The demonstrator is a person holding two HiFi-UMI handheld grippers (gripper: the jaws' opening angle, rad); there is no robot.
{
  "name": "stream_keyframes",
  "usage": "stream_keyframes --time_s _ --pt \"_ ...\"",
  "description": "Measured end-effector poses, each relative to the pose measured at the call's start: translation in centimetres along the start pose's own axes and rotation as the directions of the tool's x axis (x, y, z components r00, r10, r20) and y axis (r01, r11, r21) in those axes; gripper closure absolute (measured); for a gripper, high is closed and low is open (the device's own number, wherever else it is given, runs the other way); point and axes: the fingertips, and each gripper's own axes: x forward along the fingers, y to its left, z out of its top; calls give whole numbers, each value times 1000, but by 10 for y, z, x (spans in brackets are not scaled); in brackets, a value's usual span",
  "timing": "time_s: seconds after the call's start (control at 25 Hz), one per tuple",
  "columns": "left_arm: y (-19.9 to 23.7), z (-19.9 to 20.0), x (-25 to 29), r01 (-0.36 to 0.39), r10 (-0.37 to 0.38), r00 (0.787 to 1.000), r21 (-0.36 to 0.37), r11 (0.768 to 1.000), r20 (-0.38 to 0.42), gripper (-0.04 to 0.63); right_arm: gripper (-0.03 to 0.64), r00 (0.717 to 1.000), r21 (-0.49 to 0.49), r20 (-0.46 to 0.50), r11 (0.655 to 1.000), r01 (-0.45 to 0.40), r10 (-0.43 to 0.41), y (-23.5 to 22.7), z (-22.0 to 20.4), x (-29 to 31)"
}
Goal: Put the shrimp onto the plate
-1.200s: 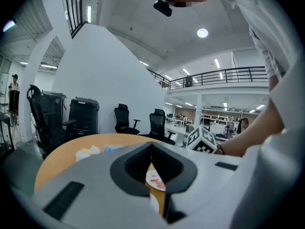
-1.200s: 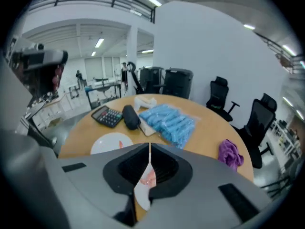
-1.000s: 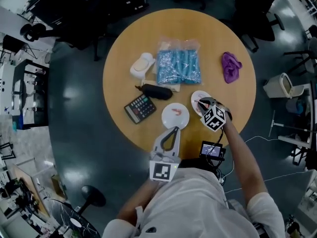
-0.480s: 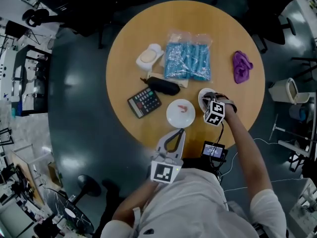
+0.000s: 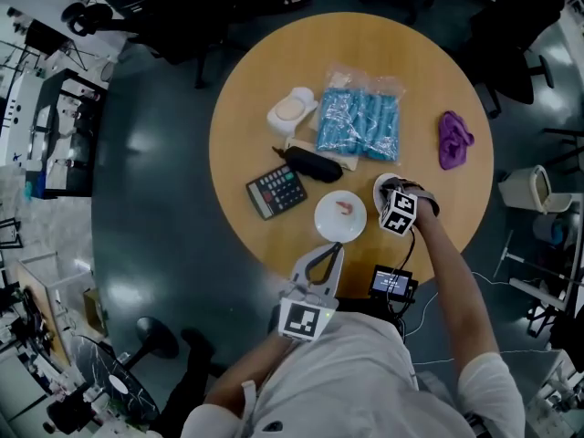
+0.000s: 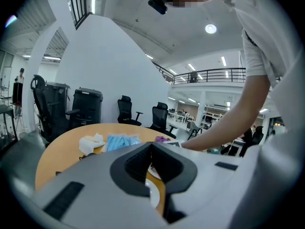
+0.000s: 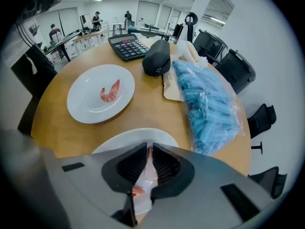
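A white plate (image 5: 340,219) near the table's front edge holds one pink shrimp (image 5: 344,207); the right gripper view shows that plate (image 7: 81,106) and shrimp (image 7: 110,90) at the left. A second white plate (image 7: 125,139) lies under my right gripper (image 7: 149,150), which is shut on another shrimp (image 7: 138,191) just above it. In the head view my right gripper (image 5: 391,191) covers most of that second plate (image 5: 378,186). My left gripper (image 5: 337,248) hangs at the table's near edge, shut and holding nothing, just short of the first plate.
On the round wooden table (image 5: 420,62) lie a calculator (image 5: 276,191), a black pouch (image 5: 313,163), a blue plastic-wrapped pack (image 5: 359,123), a purple cloth (image 5: 453,140) and a white object (image 5: 290,110). A small screen device (image 5: 392,283) sits below the table's near edge. Office chairs stand around.
The head camera has shifted, so the table sits higher and more to the right. My right gripper stays over the right plate. The left gripper has hardly moved.
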Motion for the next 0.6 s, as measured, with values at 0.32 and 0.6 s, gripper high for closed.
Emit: stream_keyframes --time_s 0.32,0.6 --pt "10 -5 -8 -7 7 1000 30 1000 8 588 574 990 -25 49 991 133 -131 -9 7 -38" --pt "22 -6 -16 -51 51 999 -28 998 7 588 574 950 -213 246 945 249 -195 36 92 -90"
